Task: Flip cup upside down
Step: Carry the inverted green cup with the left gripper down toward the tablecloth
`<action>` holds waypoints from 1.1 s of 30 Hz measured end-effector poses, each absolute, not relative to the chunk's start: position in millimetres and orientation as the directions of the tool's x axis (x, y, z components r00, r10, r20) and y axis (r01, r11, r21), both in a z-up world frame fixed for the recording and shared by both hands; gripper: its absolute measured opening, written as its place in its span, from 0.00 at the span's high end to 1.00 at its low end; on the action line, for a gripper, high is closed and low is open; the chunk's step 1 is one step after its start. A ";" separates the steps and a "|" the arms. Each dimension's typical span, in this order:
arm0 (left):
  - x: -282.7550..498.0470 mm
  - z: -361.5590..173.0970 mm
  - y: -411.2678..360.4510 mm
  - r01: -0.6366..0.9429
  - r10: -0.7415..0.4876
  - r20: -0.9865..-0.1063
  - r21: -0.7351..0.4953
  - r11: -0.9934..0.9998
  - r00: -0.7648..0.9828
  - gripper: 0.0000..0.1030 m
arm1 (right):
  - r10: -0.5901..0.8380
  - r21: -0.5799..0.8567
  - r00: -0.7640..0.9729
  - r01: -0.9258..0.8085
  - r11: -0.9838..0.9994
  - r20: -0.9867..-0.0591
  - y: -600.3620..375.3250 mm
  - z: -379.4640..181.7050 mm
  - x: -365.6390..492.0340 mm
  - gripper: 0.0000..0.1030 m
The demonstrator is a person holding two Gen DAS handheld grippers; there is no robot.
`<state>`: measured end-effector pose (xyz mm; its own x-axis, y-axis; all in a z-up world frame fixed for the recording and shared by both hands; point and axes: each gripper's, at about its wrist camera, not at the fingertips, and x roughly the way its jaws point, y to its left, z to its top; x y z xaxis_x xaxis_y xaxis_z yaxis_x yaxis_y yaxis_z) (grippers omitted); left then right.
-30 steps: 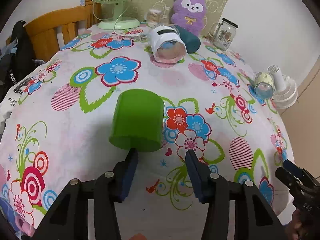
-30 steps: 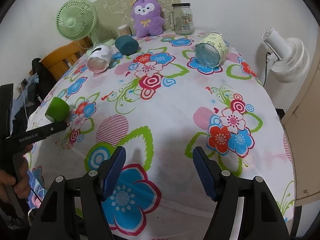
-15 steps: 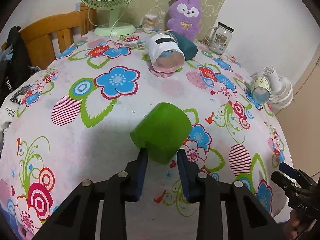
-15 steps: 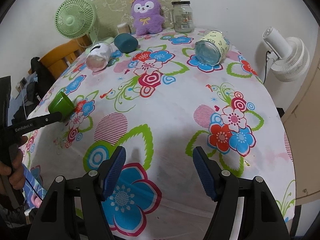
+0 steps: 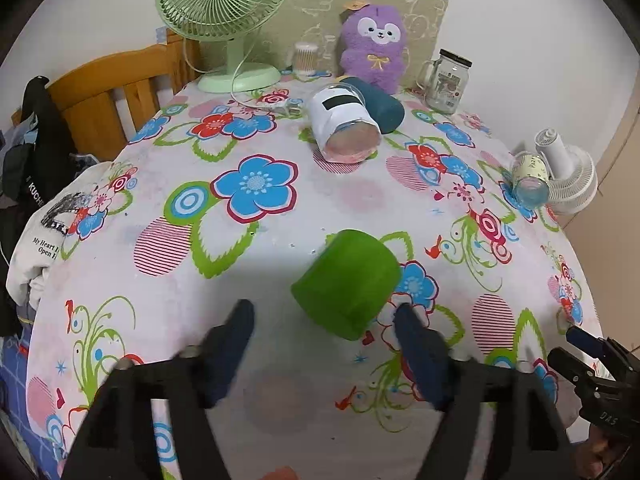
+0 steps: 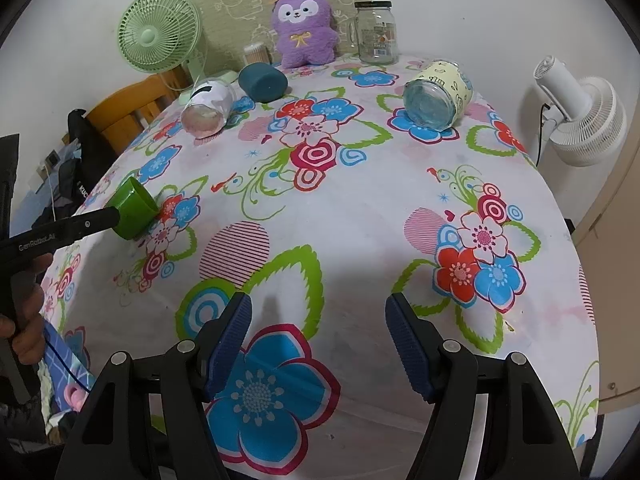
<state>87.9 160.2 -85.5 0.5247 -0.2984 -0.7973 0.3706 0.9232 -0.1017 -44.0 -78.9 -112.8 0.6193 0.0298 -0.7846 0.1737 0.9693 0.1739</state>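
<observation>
Flowered tablecloth (image 5: 256, 188) is covering the table, and the left gripper (image 5: 324, 330) is hovering at the near edge, jaws spread wide and gripping nothing. Just beyond and between its fingertips, the green cup (image 5: 346, 282) is lying tilted on the cloth. Over to the right, the right gripper (image 6: 319, 334) is hanging wide open too, holding nothing.

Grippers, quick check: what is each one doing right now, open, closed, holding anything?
Left gripper: open, motion-blurred, the tilted green cup just ahead of it, not clamped.
Right gripper: open, holding nothing, above the floral tablecloth.
</observation>
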 end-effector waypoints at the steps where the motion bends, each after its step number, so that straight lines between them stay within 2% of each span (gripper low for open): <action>1: 88.6 -85.5 160.8 0.374 -0.295 -0.797 -0.094 0.923 0.528 0.24 | 0.029 0.174 0.619 0.174 0.969 -0.785 -79.2 -112.9 -43.9 0.30; 4: 93.0 -85.5 158.7 0.400 -0.289 -0.795 -0.065 0.914 0.533 0.22 | 0.029 0.172 0.619 0.173 0.970 -0.785 -79.3 -112.8 -43.9 0.30; 8: 98.1 -87.9 152.1 0.455 -0.291 -0.792 -0.018 0.890 0.537 0.23 | 0.023 0.167 0.620 0.175 0.970 -0.784 -77.8 -111.5 -44.6 0.30; 10: 97.9 -89.1 149.9 0.485 -0.311 -0.797 -0.026 0.874 0.518 0.29 | 0.020 0.168 0.620 0.181 0.969 -0.784 -78.1 -111.6 -45.0 0.30; 14: 95.1 -92.5 143.5 0.529 -0.326 -0.801 -0.013 0.848 0.503 0.35 | 0.017 0.169 0.615 0.191 0.967 -0.789 -78.2 -113.1 -44.1 0.30; 17: 97.3 -92.8 141.2 0.543 -0.339 -0.800 -0.020 0.840 0.495 0.46 | 0.015 0.166 0.616 0.190 0.968 -0.788 -77.4 -112.7 -43.9 0.30; 24: 100.6 -91.2 141.3 0.546 -0.346 -0.805 -0.033 0.837 0.481 0.47 | 0.015 0.168 0.617 0.190 0.967 -0.787 -76.5 -112.4 -43.7 0.30; 30: 107.5 -68.2 139.5 0.567 -0.292 -0.889 -0.044 0.822 0.353 0.47 | 0.038 0.182 0.623 0.169 0.969 -0.781 -73.4 -112.8 -39.3 0.30; 33: 108.4 -53.6 135.0 0.608 -0.214 -0.926 0.020 0.794 0.311 0.47 | 0.054 0.184 0.629 0.144 0.972 -0.775 -68.2 -111.5 -36.9 0.30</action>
